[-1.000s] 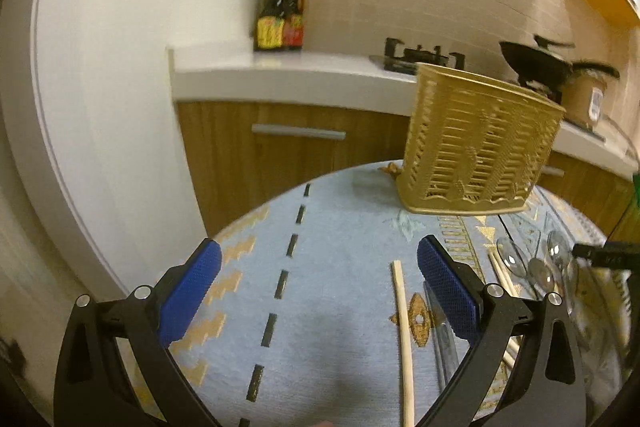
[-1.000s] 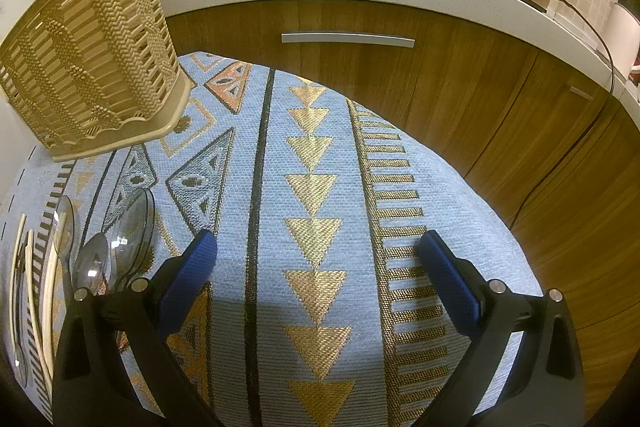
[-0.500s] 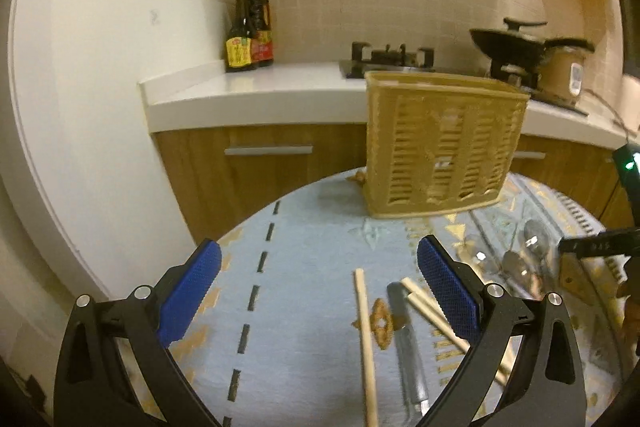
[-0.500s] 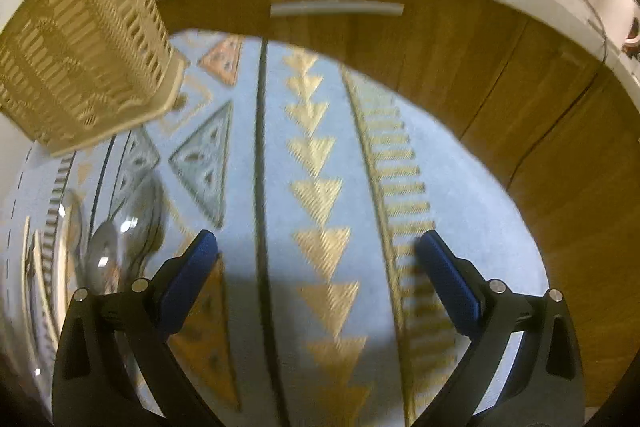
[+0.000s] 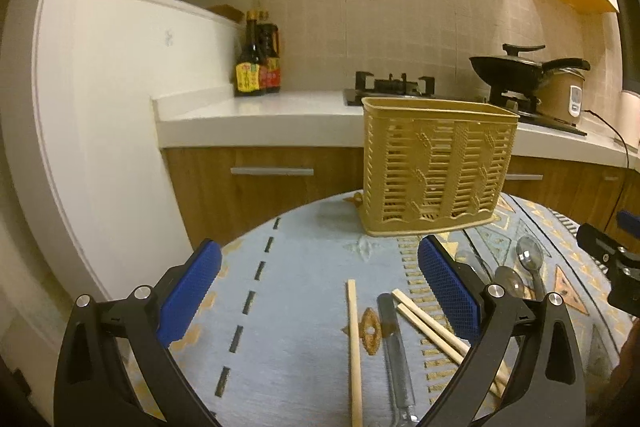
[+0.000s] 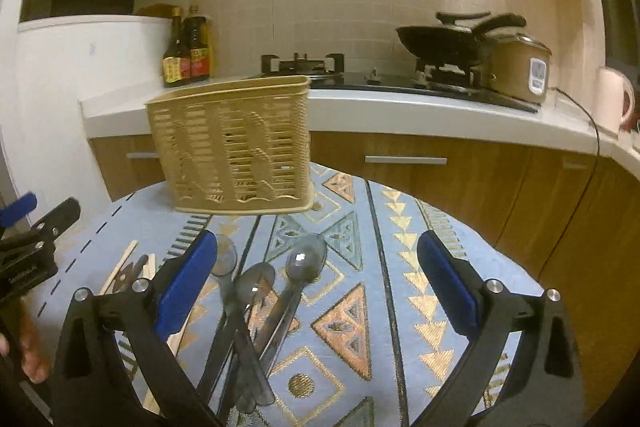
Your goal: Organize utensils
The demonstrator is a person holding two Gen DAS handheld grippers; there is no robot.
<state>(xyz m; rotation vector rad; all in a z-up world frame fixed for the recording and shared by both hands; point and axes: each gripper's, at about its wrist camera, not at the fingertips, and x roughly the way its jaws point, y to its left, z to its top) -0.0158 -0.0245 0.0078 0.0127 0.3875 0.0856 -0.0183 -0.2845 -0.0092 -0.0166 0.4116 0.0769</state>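
Observation:
A tan slotted utensil basket (image 5: 434, 167) (image 6: 236, 147) stands upright at the far side of the round table. Wooden chopsticks (image 5: 354, 351) and a metal knife handle (image 5: 394, 343) lie on the cloth between the fingers of my left gripper (image 5: 318, 291), which is open and holds nothing. Three clear grey spoons (image 6: 256, 303) lie in a fan between the fingers of my right gripper (image 6: 316, 291), also open and holding nothing. Two of the spoons (image 5: 528, 259) show at the right of the left wrist view. Each gripper appears at the edge of the other's view.
A blue patterned cloth (image 6: 360, 247) covers the table. Behind it runs a white counter (image 5: 260, 115) over wooden cabinets, with sauce bottles (image 5: 256, 67), a gas hob (image 6: 304, 65), a black wok (image 6: 440, 35) and a rice cooker (image 6: 520, 67). A white wall (image 5: 112, 147) stands left.
Both views have tilted upward and back from the table, so the counter and wall tiles now show. The right gripper has shifted left over the spoons. Both grippers stay open.

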